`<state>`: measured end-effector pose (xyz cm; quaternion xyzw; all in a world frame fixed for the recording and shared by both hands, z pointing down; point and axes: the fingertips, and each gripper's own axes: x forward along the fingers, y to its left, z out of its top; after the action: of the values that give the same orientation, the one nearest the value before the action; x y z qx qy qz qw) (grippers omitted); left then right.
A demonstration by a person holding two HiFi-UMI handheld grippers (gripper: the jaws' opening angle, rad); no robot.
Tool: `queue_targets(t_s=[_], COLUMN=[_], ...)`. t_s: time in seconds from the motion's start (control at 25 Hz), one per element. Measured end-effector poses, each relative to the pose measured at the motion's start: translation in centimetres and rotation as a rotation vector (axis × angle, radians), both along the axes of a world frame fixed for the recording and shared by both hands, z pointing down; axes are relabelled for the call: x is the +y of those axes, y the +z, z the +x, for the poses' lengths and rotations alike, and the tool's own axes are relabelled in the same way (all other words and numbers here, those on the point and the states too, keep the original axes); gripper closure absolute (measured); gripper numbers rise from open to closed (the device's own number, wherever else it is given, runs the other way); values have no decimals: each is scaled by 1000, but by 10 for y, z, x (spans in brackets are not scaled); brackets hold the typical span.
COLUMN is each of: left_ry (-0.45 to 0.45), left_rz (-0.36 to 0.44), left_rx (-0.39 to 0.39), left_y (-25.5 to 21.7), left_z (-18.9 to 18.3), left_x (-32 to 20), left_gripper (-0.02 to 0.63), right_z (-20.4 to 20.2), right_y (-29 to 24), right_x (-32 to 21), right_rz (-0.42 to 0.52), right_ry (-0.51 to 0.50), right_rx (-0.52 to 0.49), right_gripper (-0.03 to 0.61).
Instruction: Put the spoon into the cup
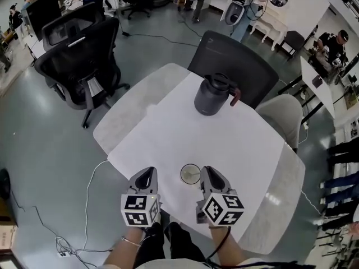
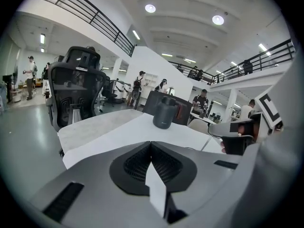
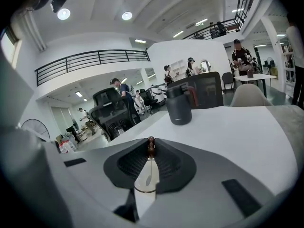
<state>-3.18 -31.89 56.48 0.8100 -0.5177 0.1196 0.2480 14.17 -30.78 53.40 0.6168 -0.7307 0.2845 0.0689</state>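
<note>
A small clear glass cup (image 1: 190,174) stands on the white-covered table (image 1: 224,144) near its front edge, between my two grippers. My right gripper (image 1: 206,171) is just right of the cup. In the right gripper view its jaws (image 3: 151,142) are shut on the spoon, of which only a small brown end (image 3: 151,147) shows at the fingertips. My left gripper (image 1: 148,175) is left of the cup, about a hand's width away. In the left gripper view its jaws (image 2: 151,144) meet at the tips with nothing between them.
A dark grey jug (image 1: 213,96) with a reddish handle stands at the table's far side, also in both gripper views (image 2: 164,112) (image 3: 179,105). A black chair (image 1: 238,58) sits behind the table, another (image 1: 78,66) on the left, a pale one (image 1: 285,114) on the right. A cable (image 1: 88,206) lies on the floor.
</note>
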Motion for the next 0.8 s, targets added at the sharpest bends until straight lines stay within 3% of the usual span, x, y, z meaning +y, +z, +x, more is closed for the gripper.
queue_targets(t_s=[0.44, 0.8], left_ry=[7, 27], left_rz=[-64, -72], left_rx=[-3, 0], left_y=[35, 43], left_z=[2, 15], left_x=[7, 6], left_gripper=[595, 595], right_z=[-4, -2], right_y=[36, 46], right_x=[-1, 0], right_rz=[-42, -53], right_ry=[10, 22], right_rx=[-3, -18], right_gripper=[517, 517])
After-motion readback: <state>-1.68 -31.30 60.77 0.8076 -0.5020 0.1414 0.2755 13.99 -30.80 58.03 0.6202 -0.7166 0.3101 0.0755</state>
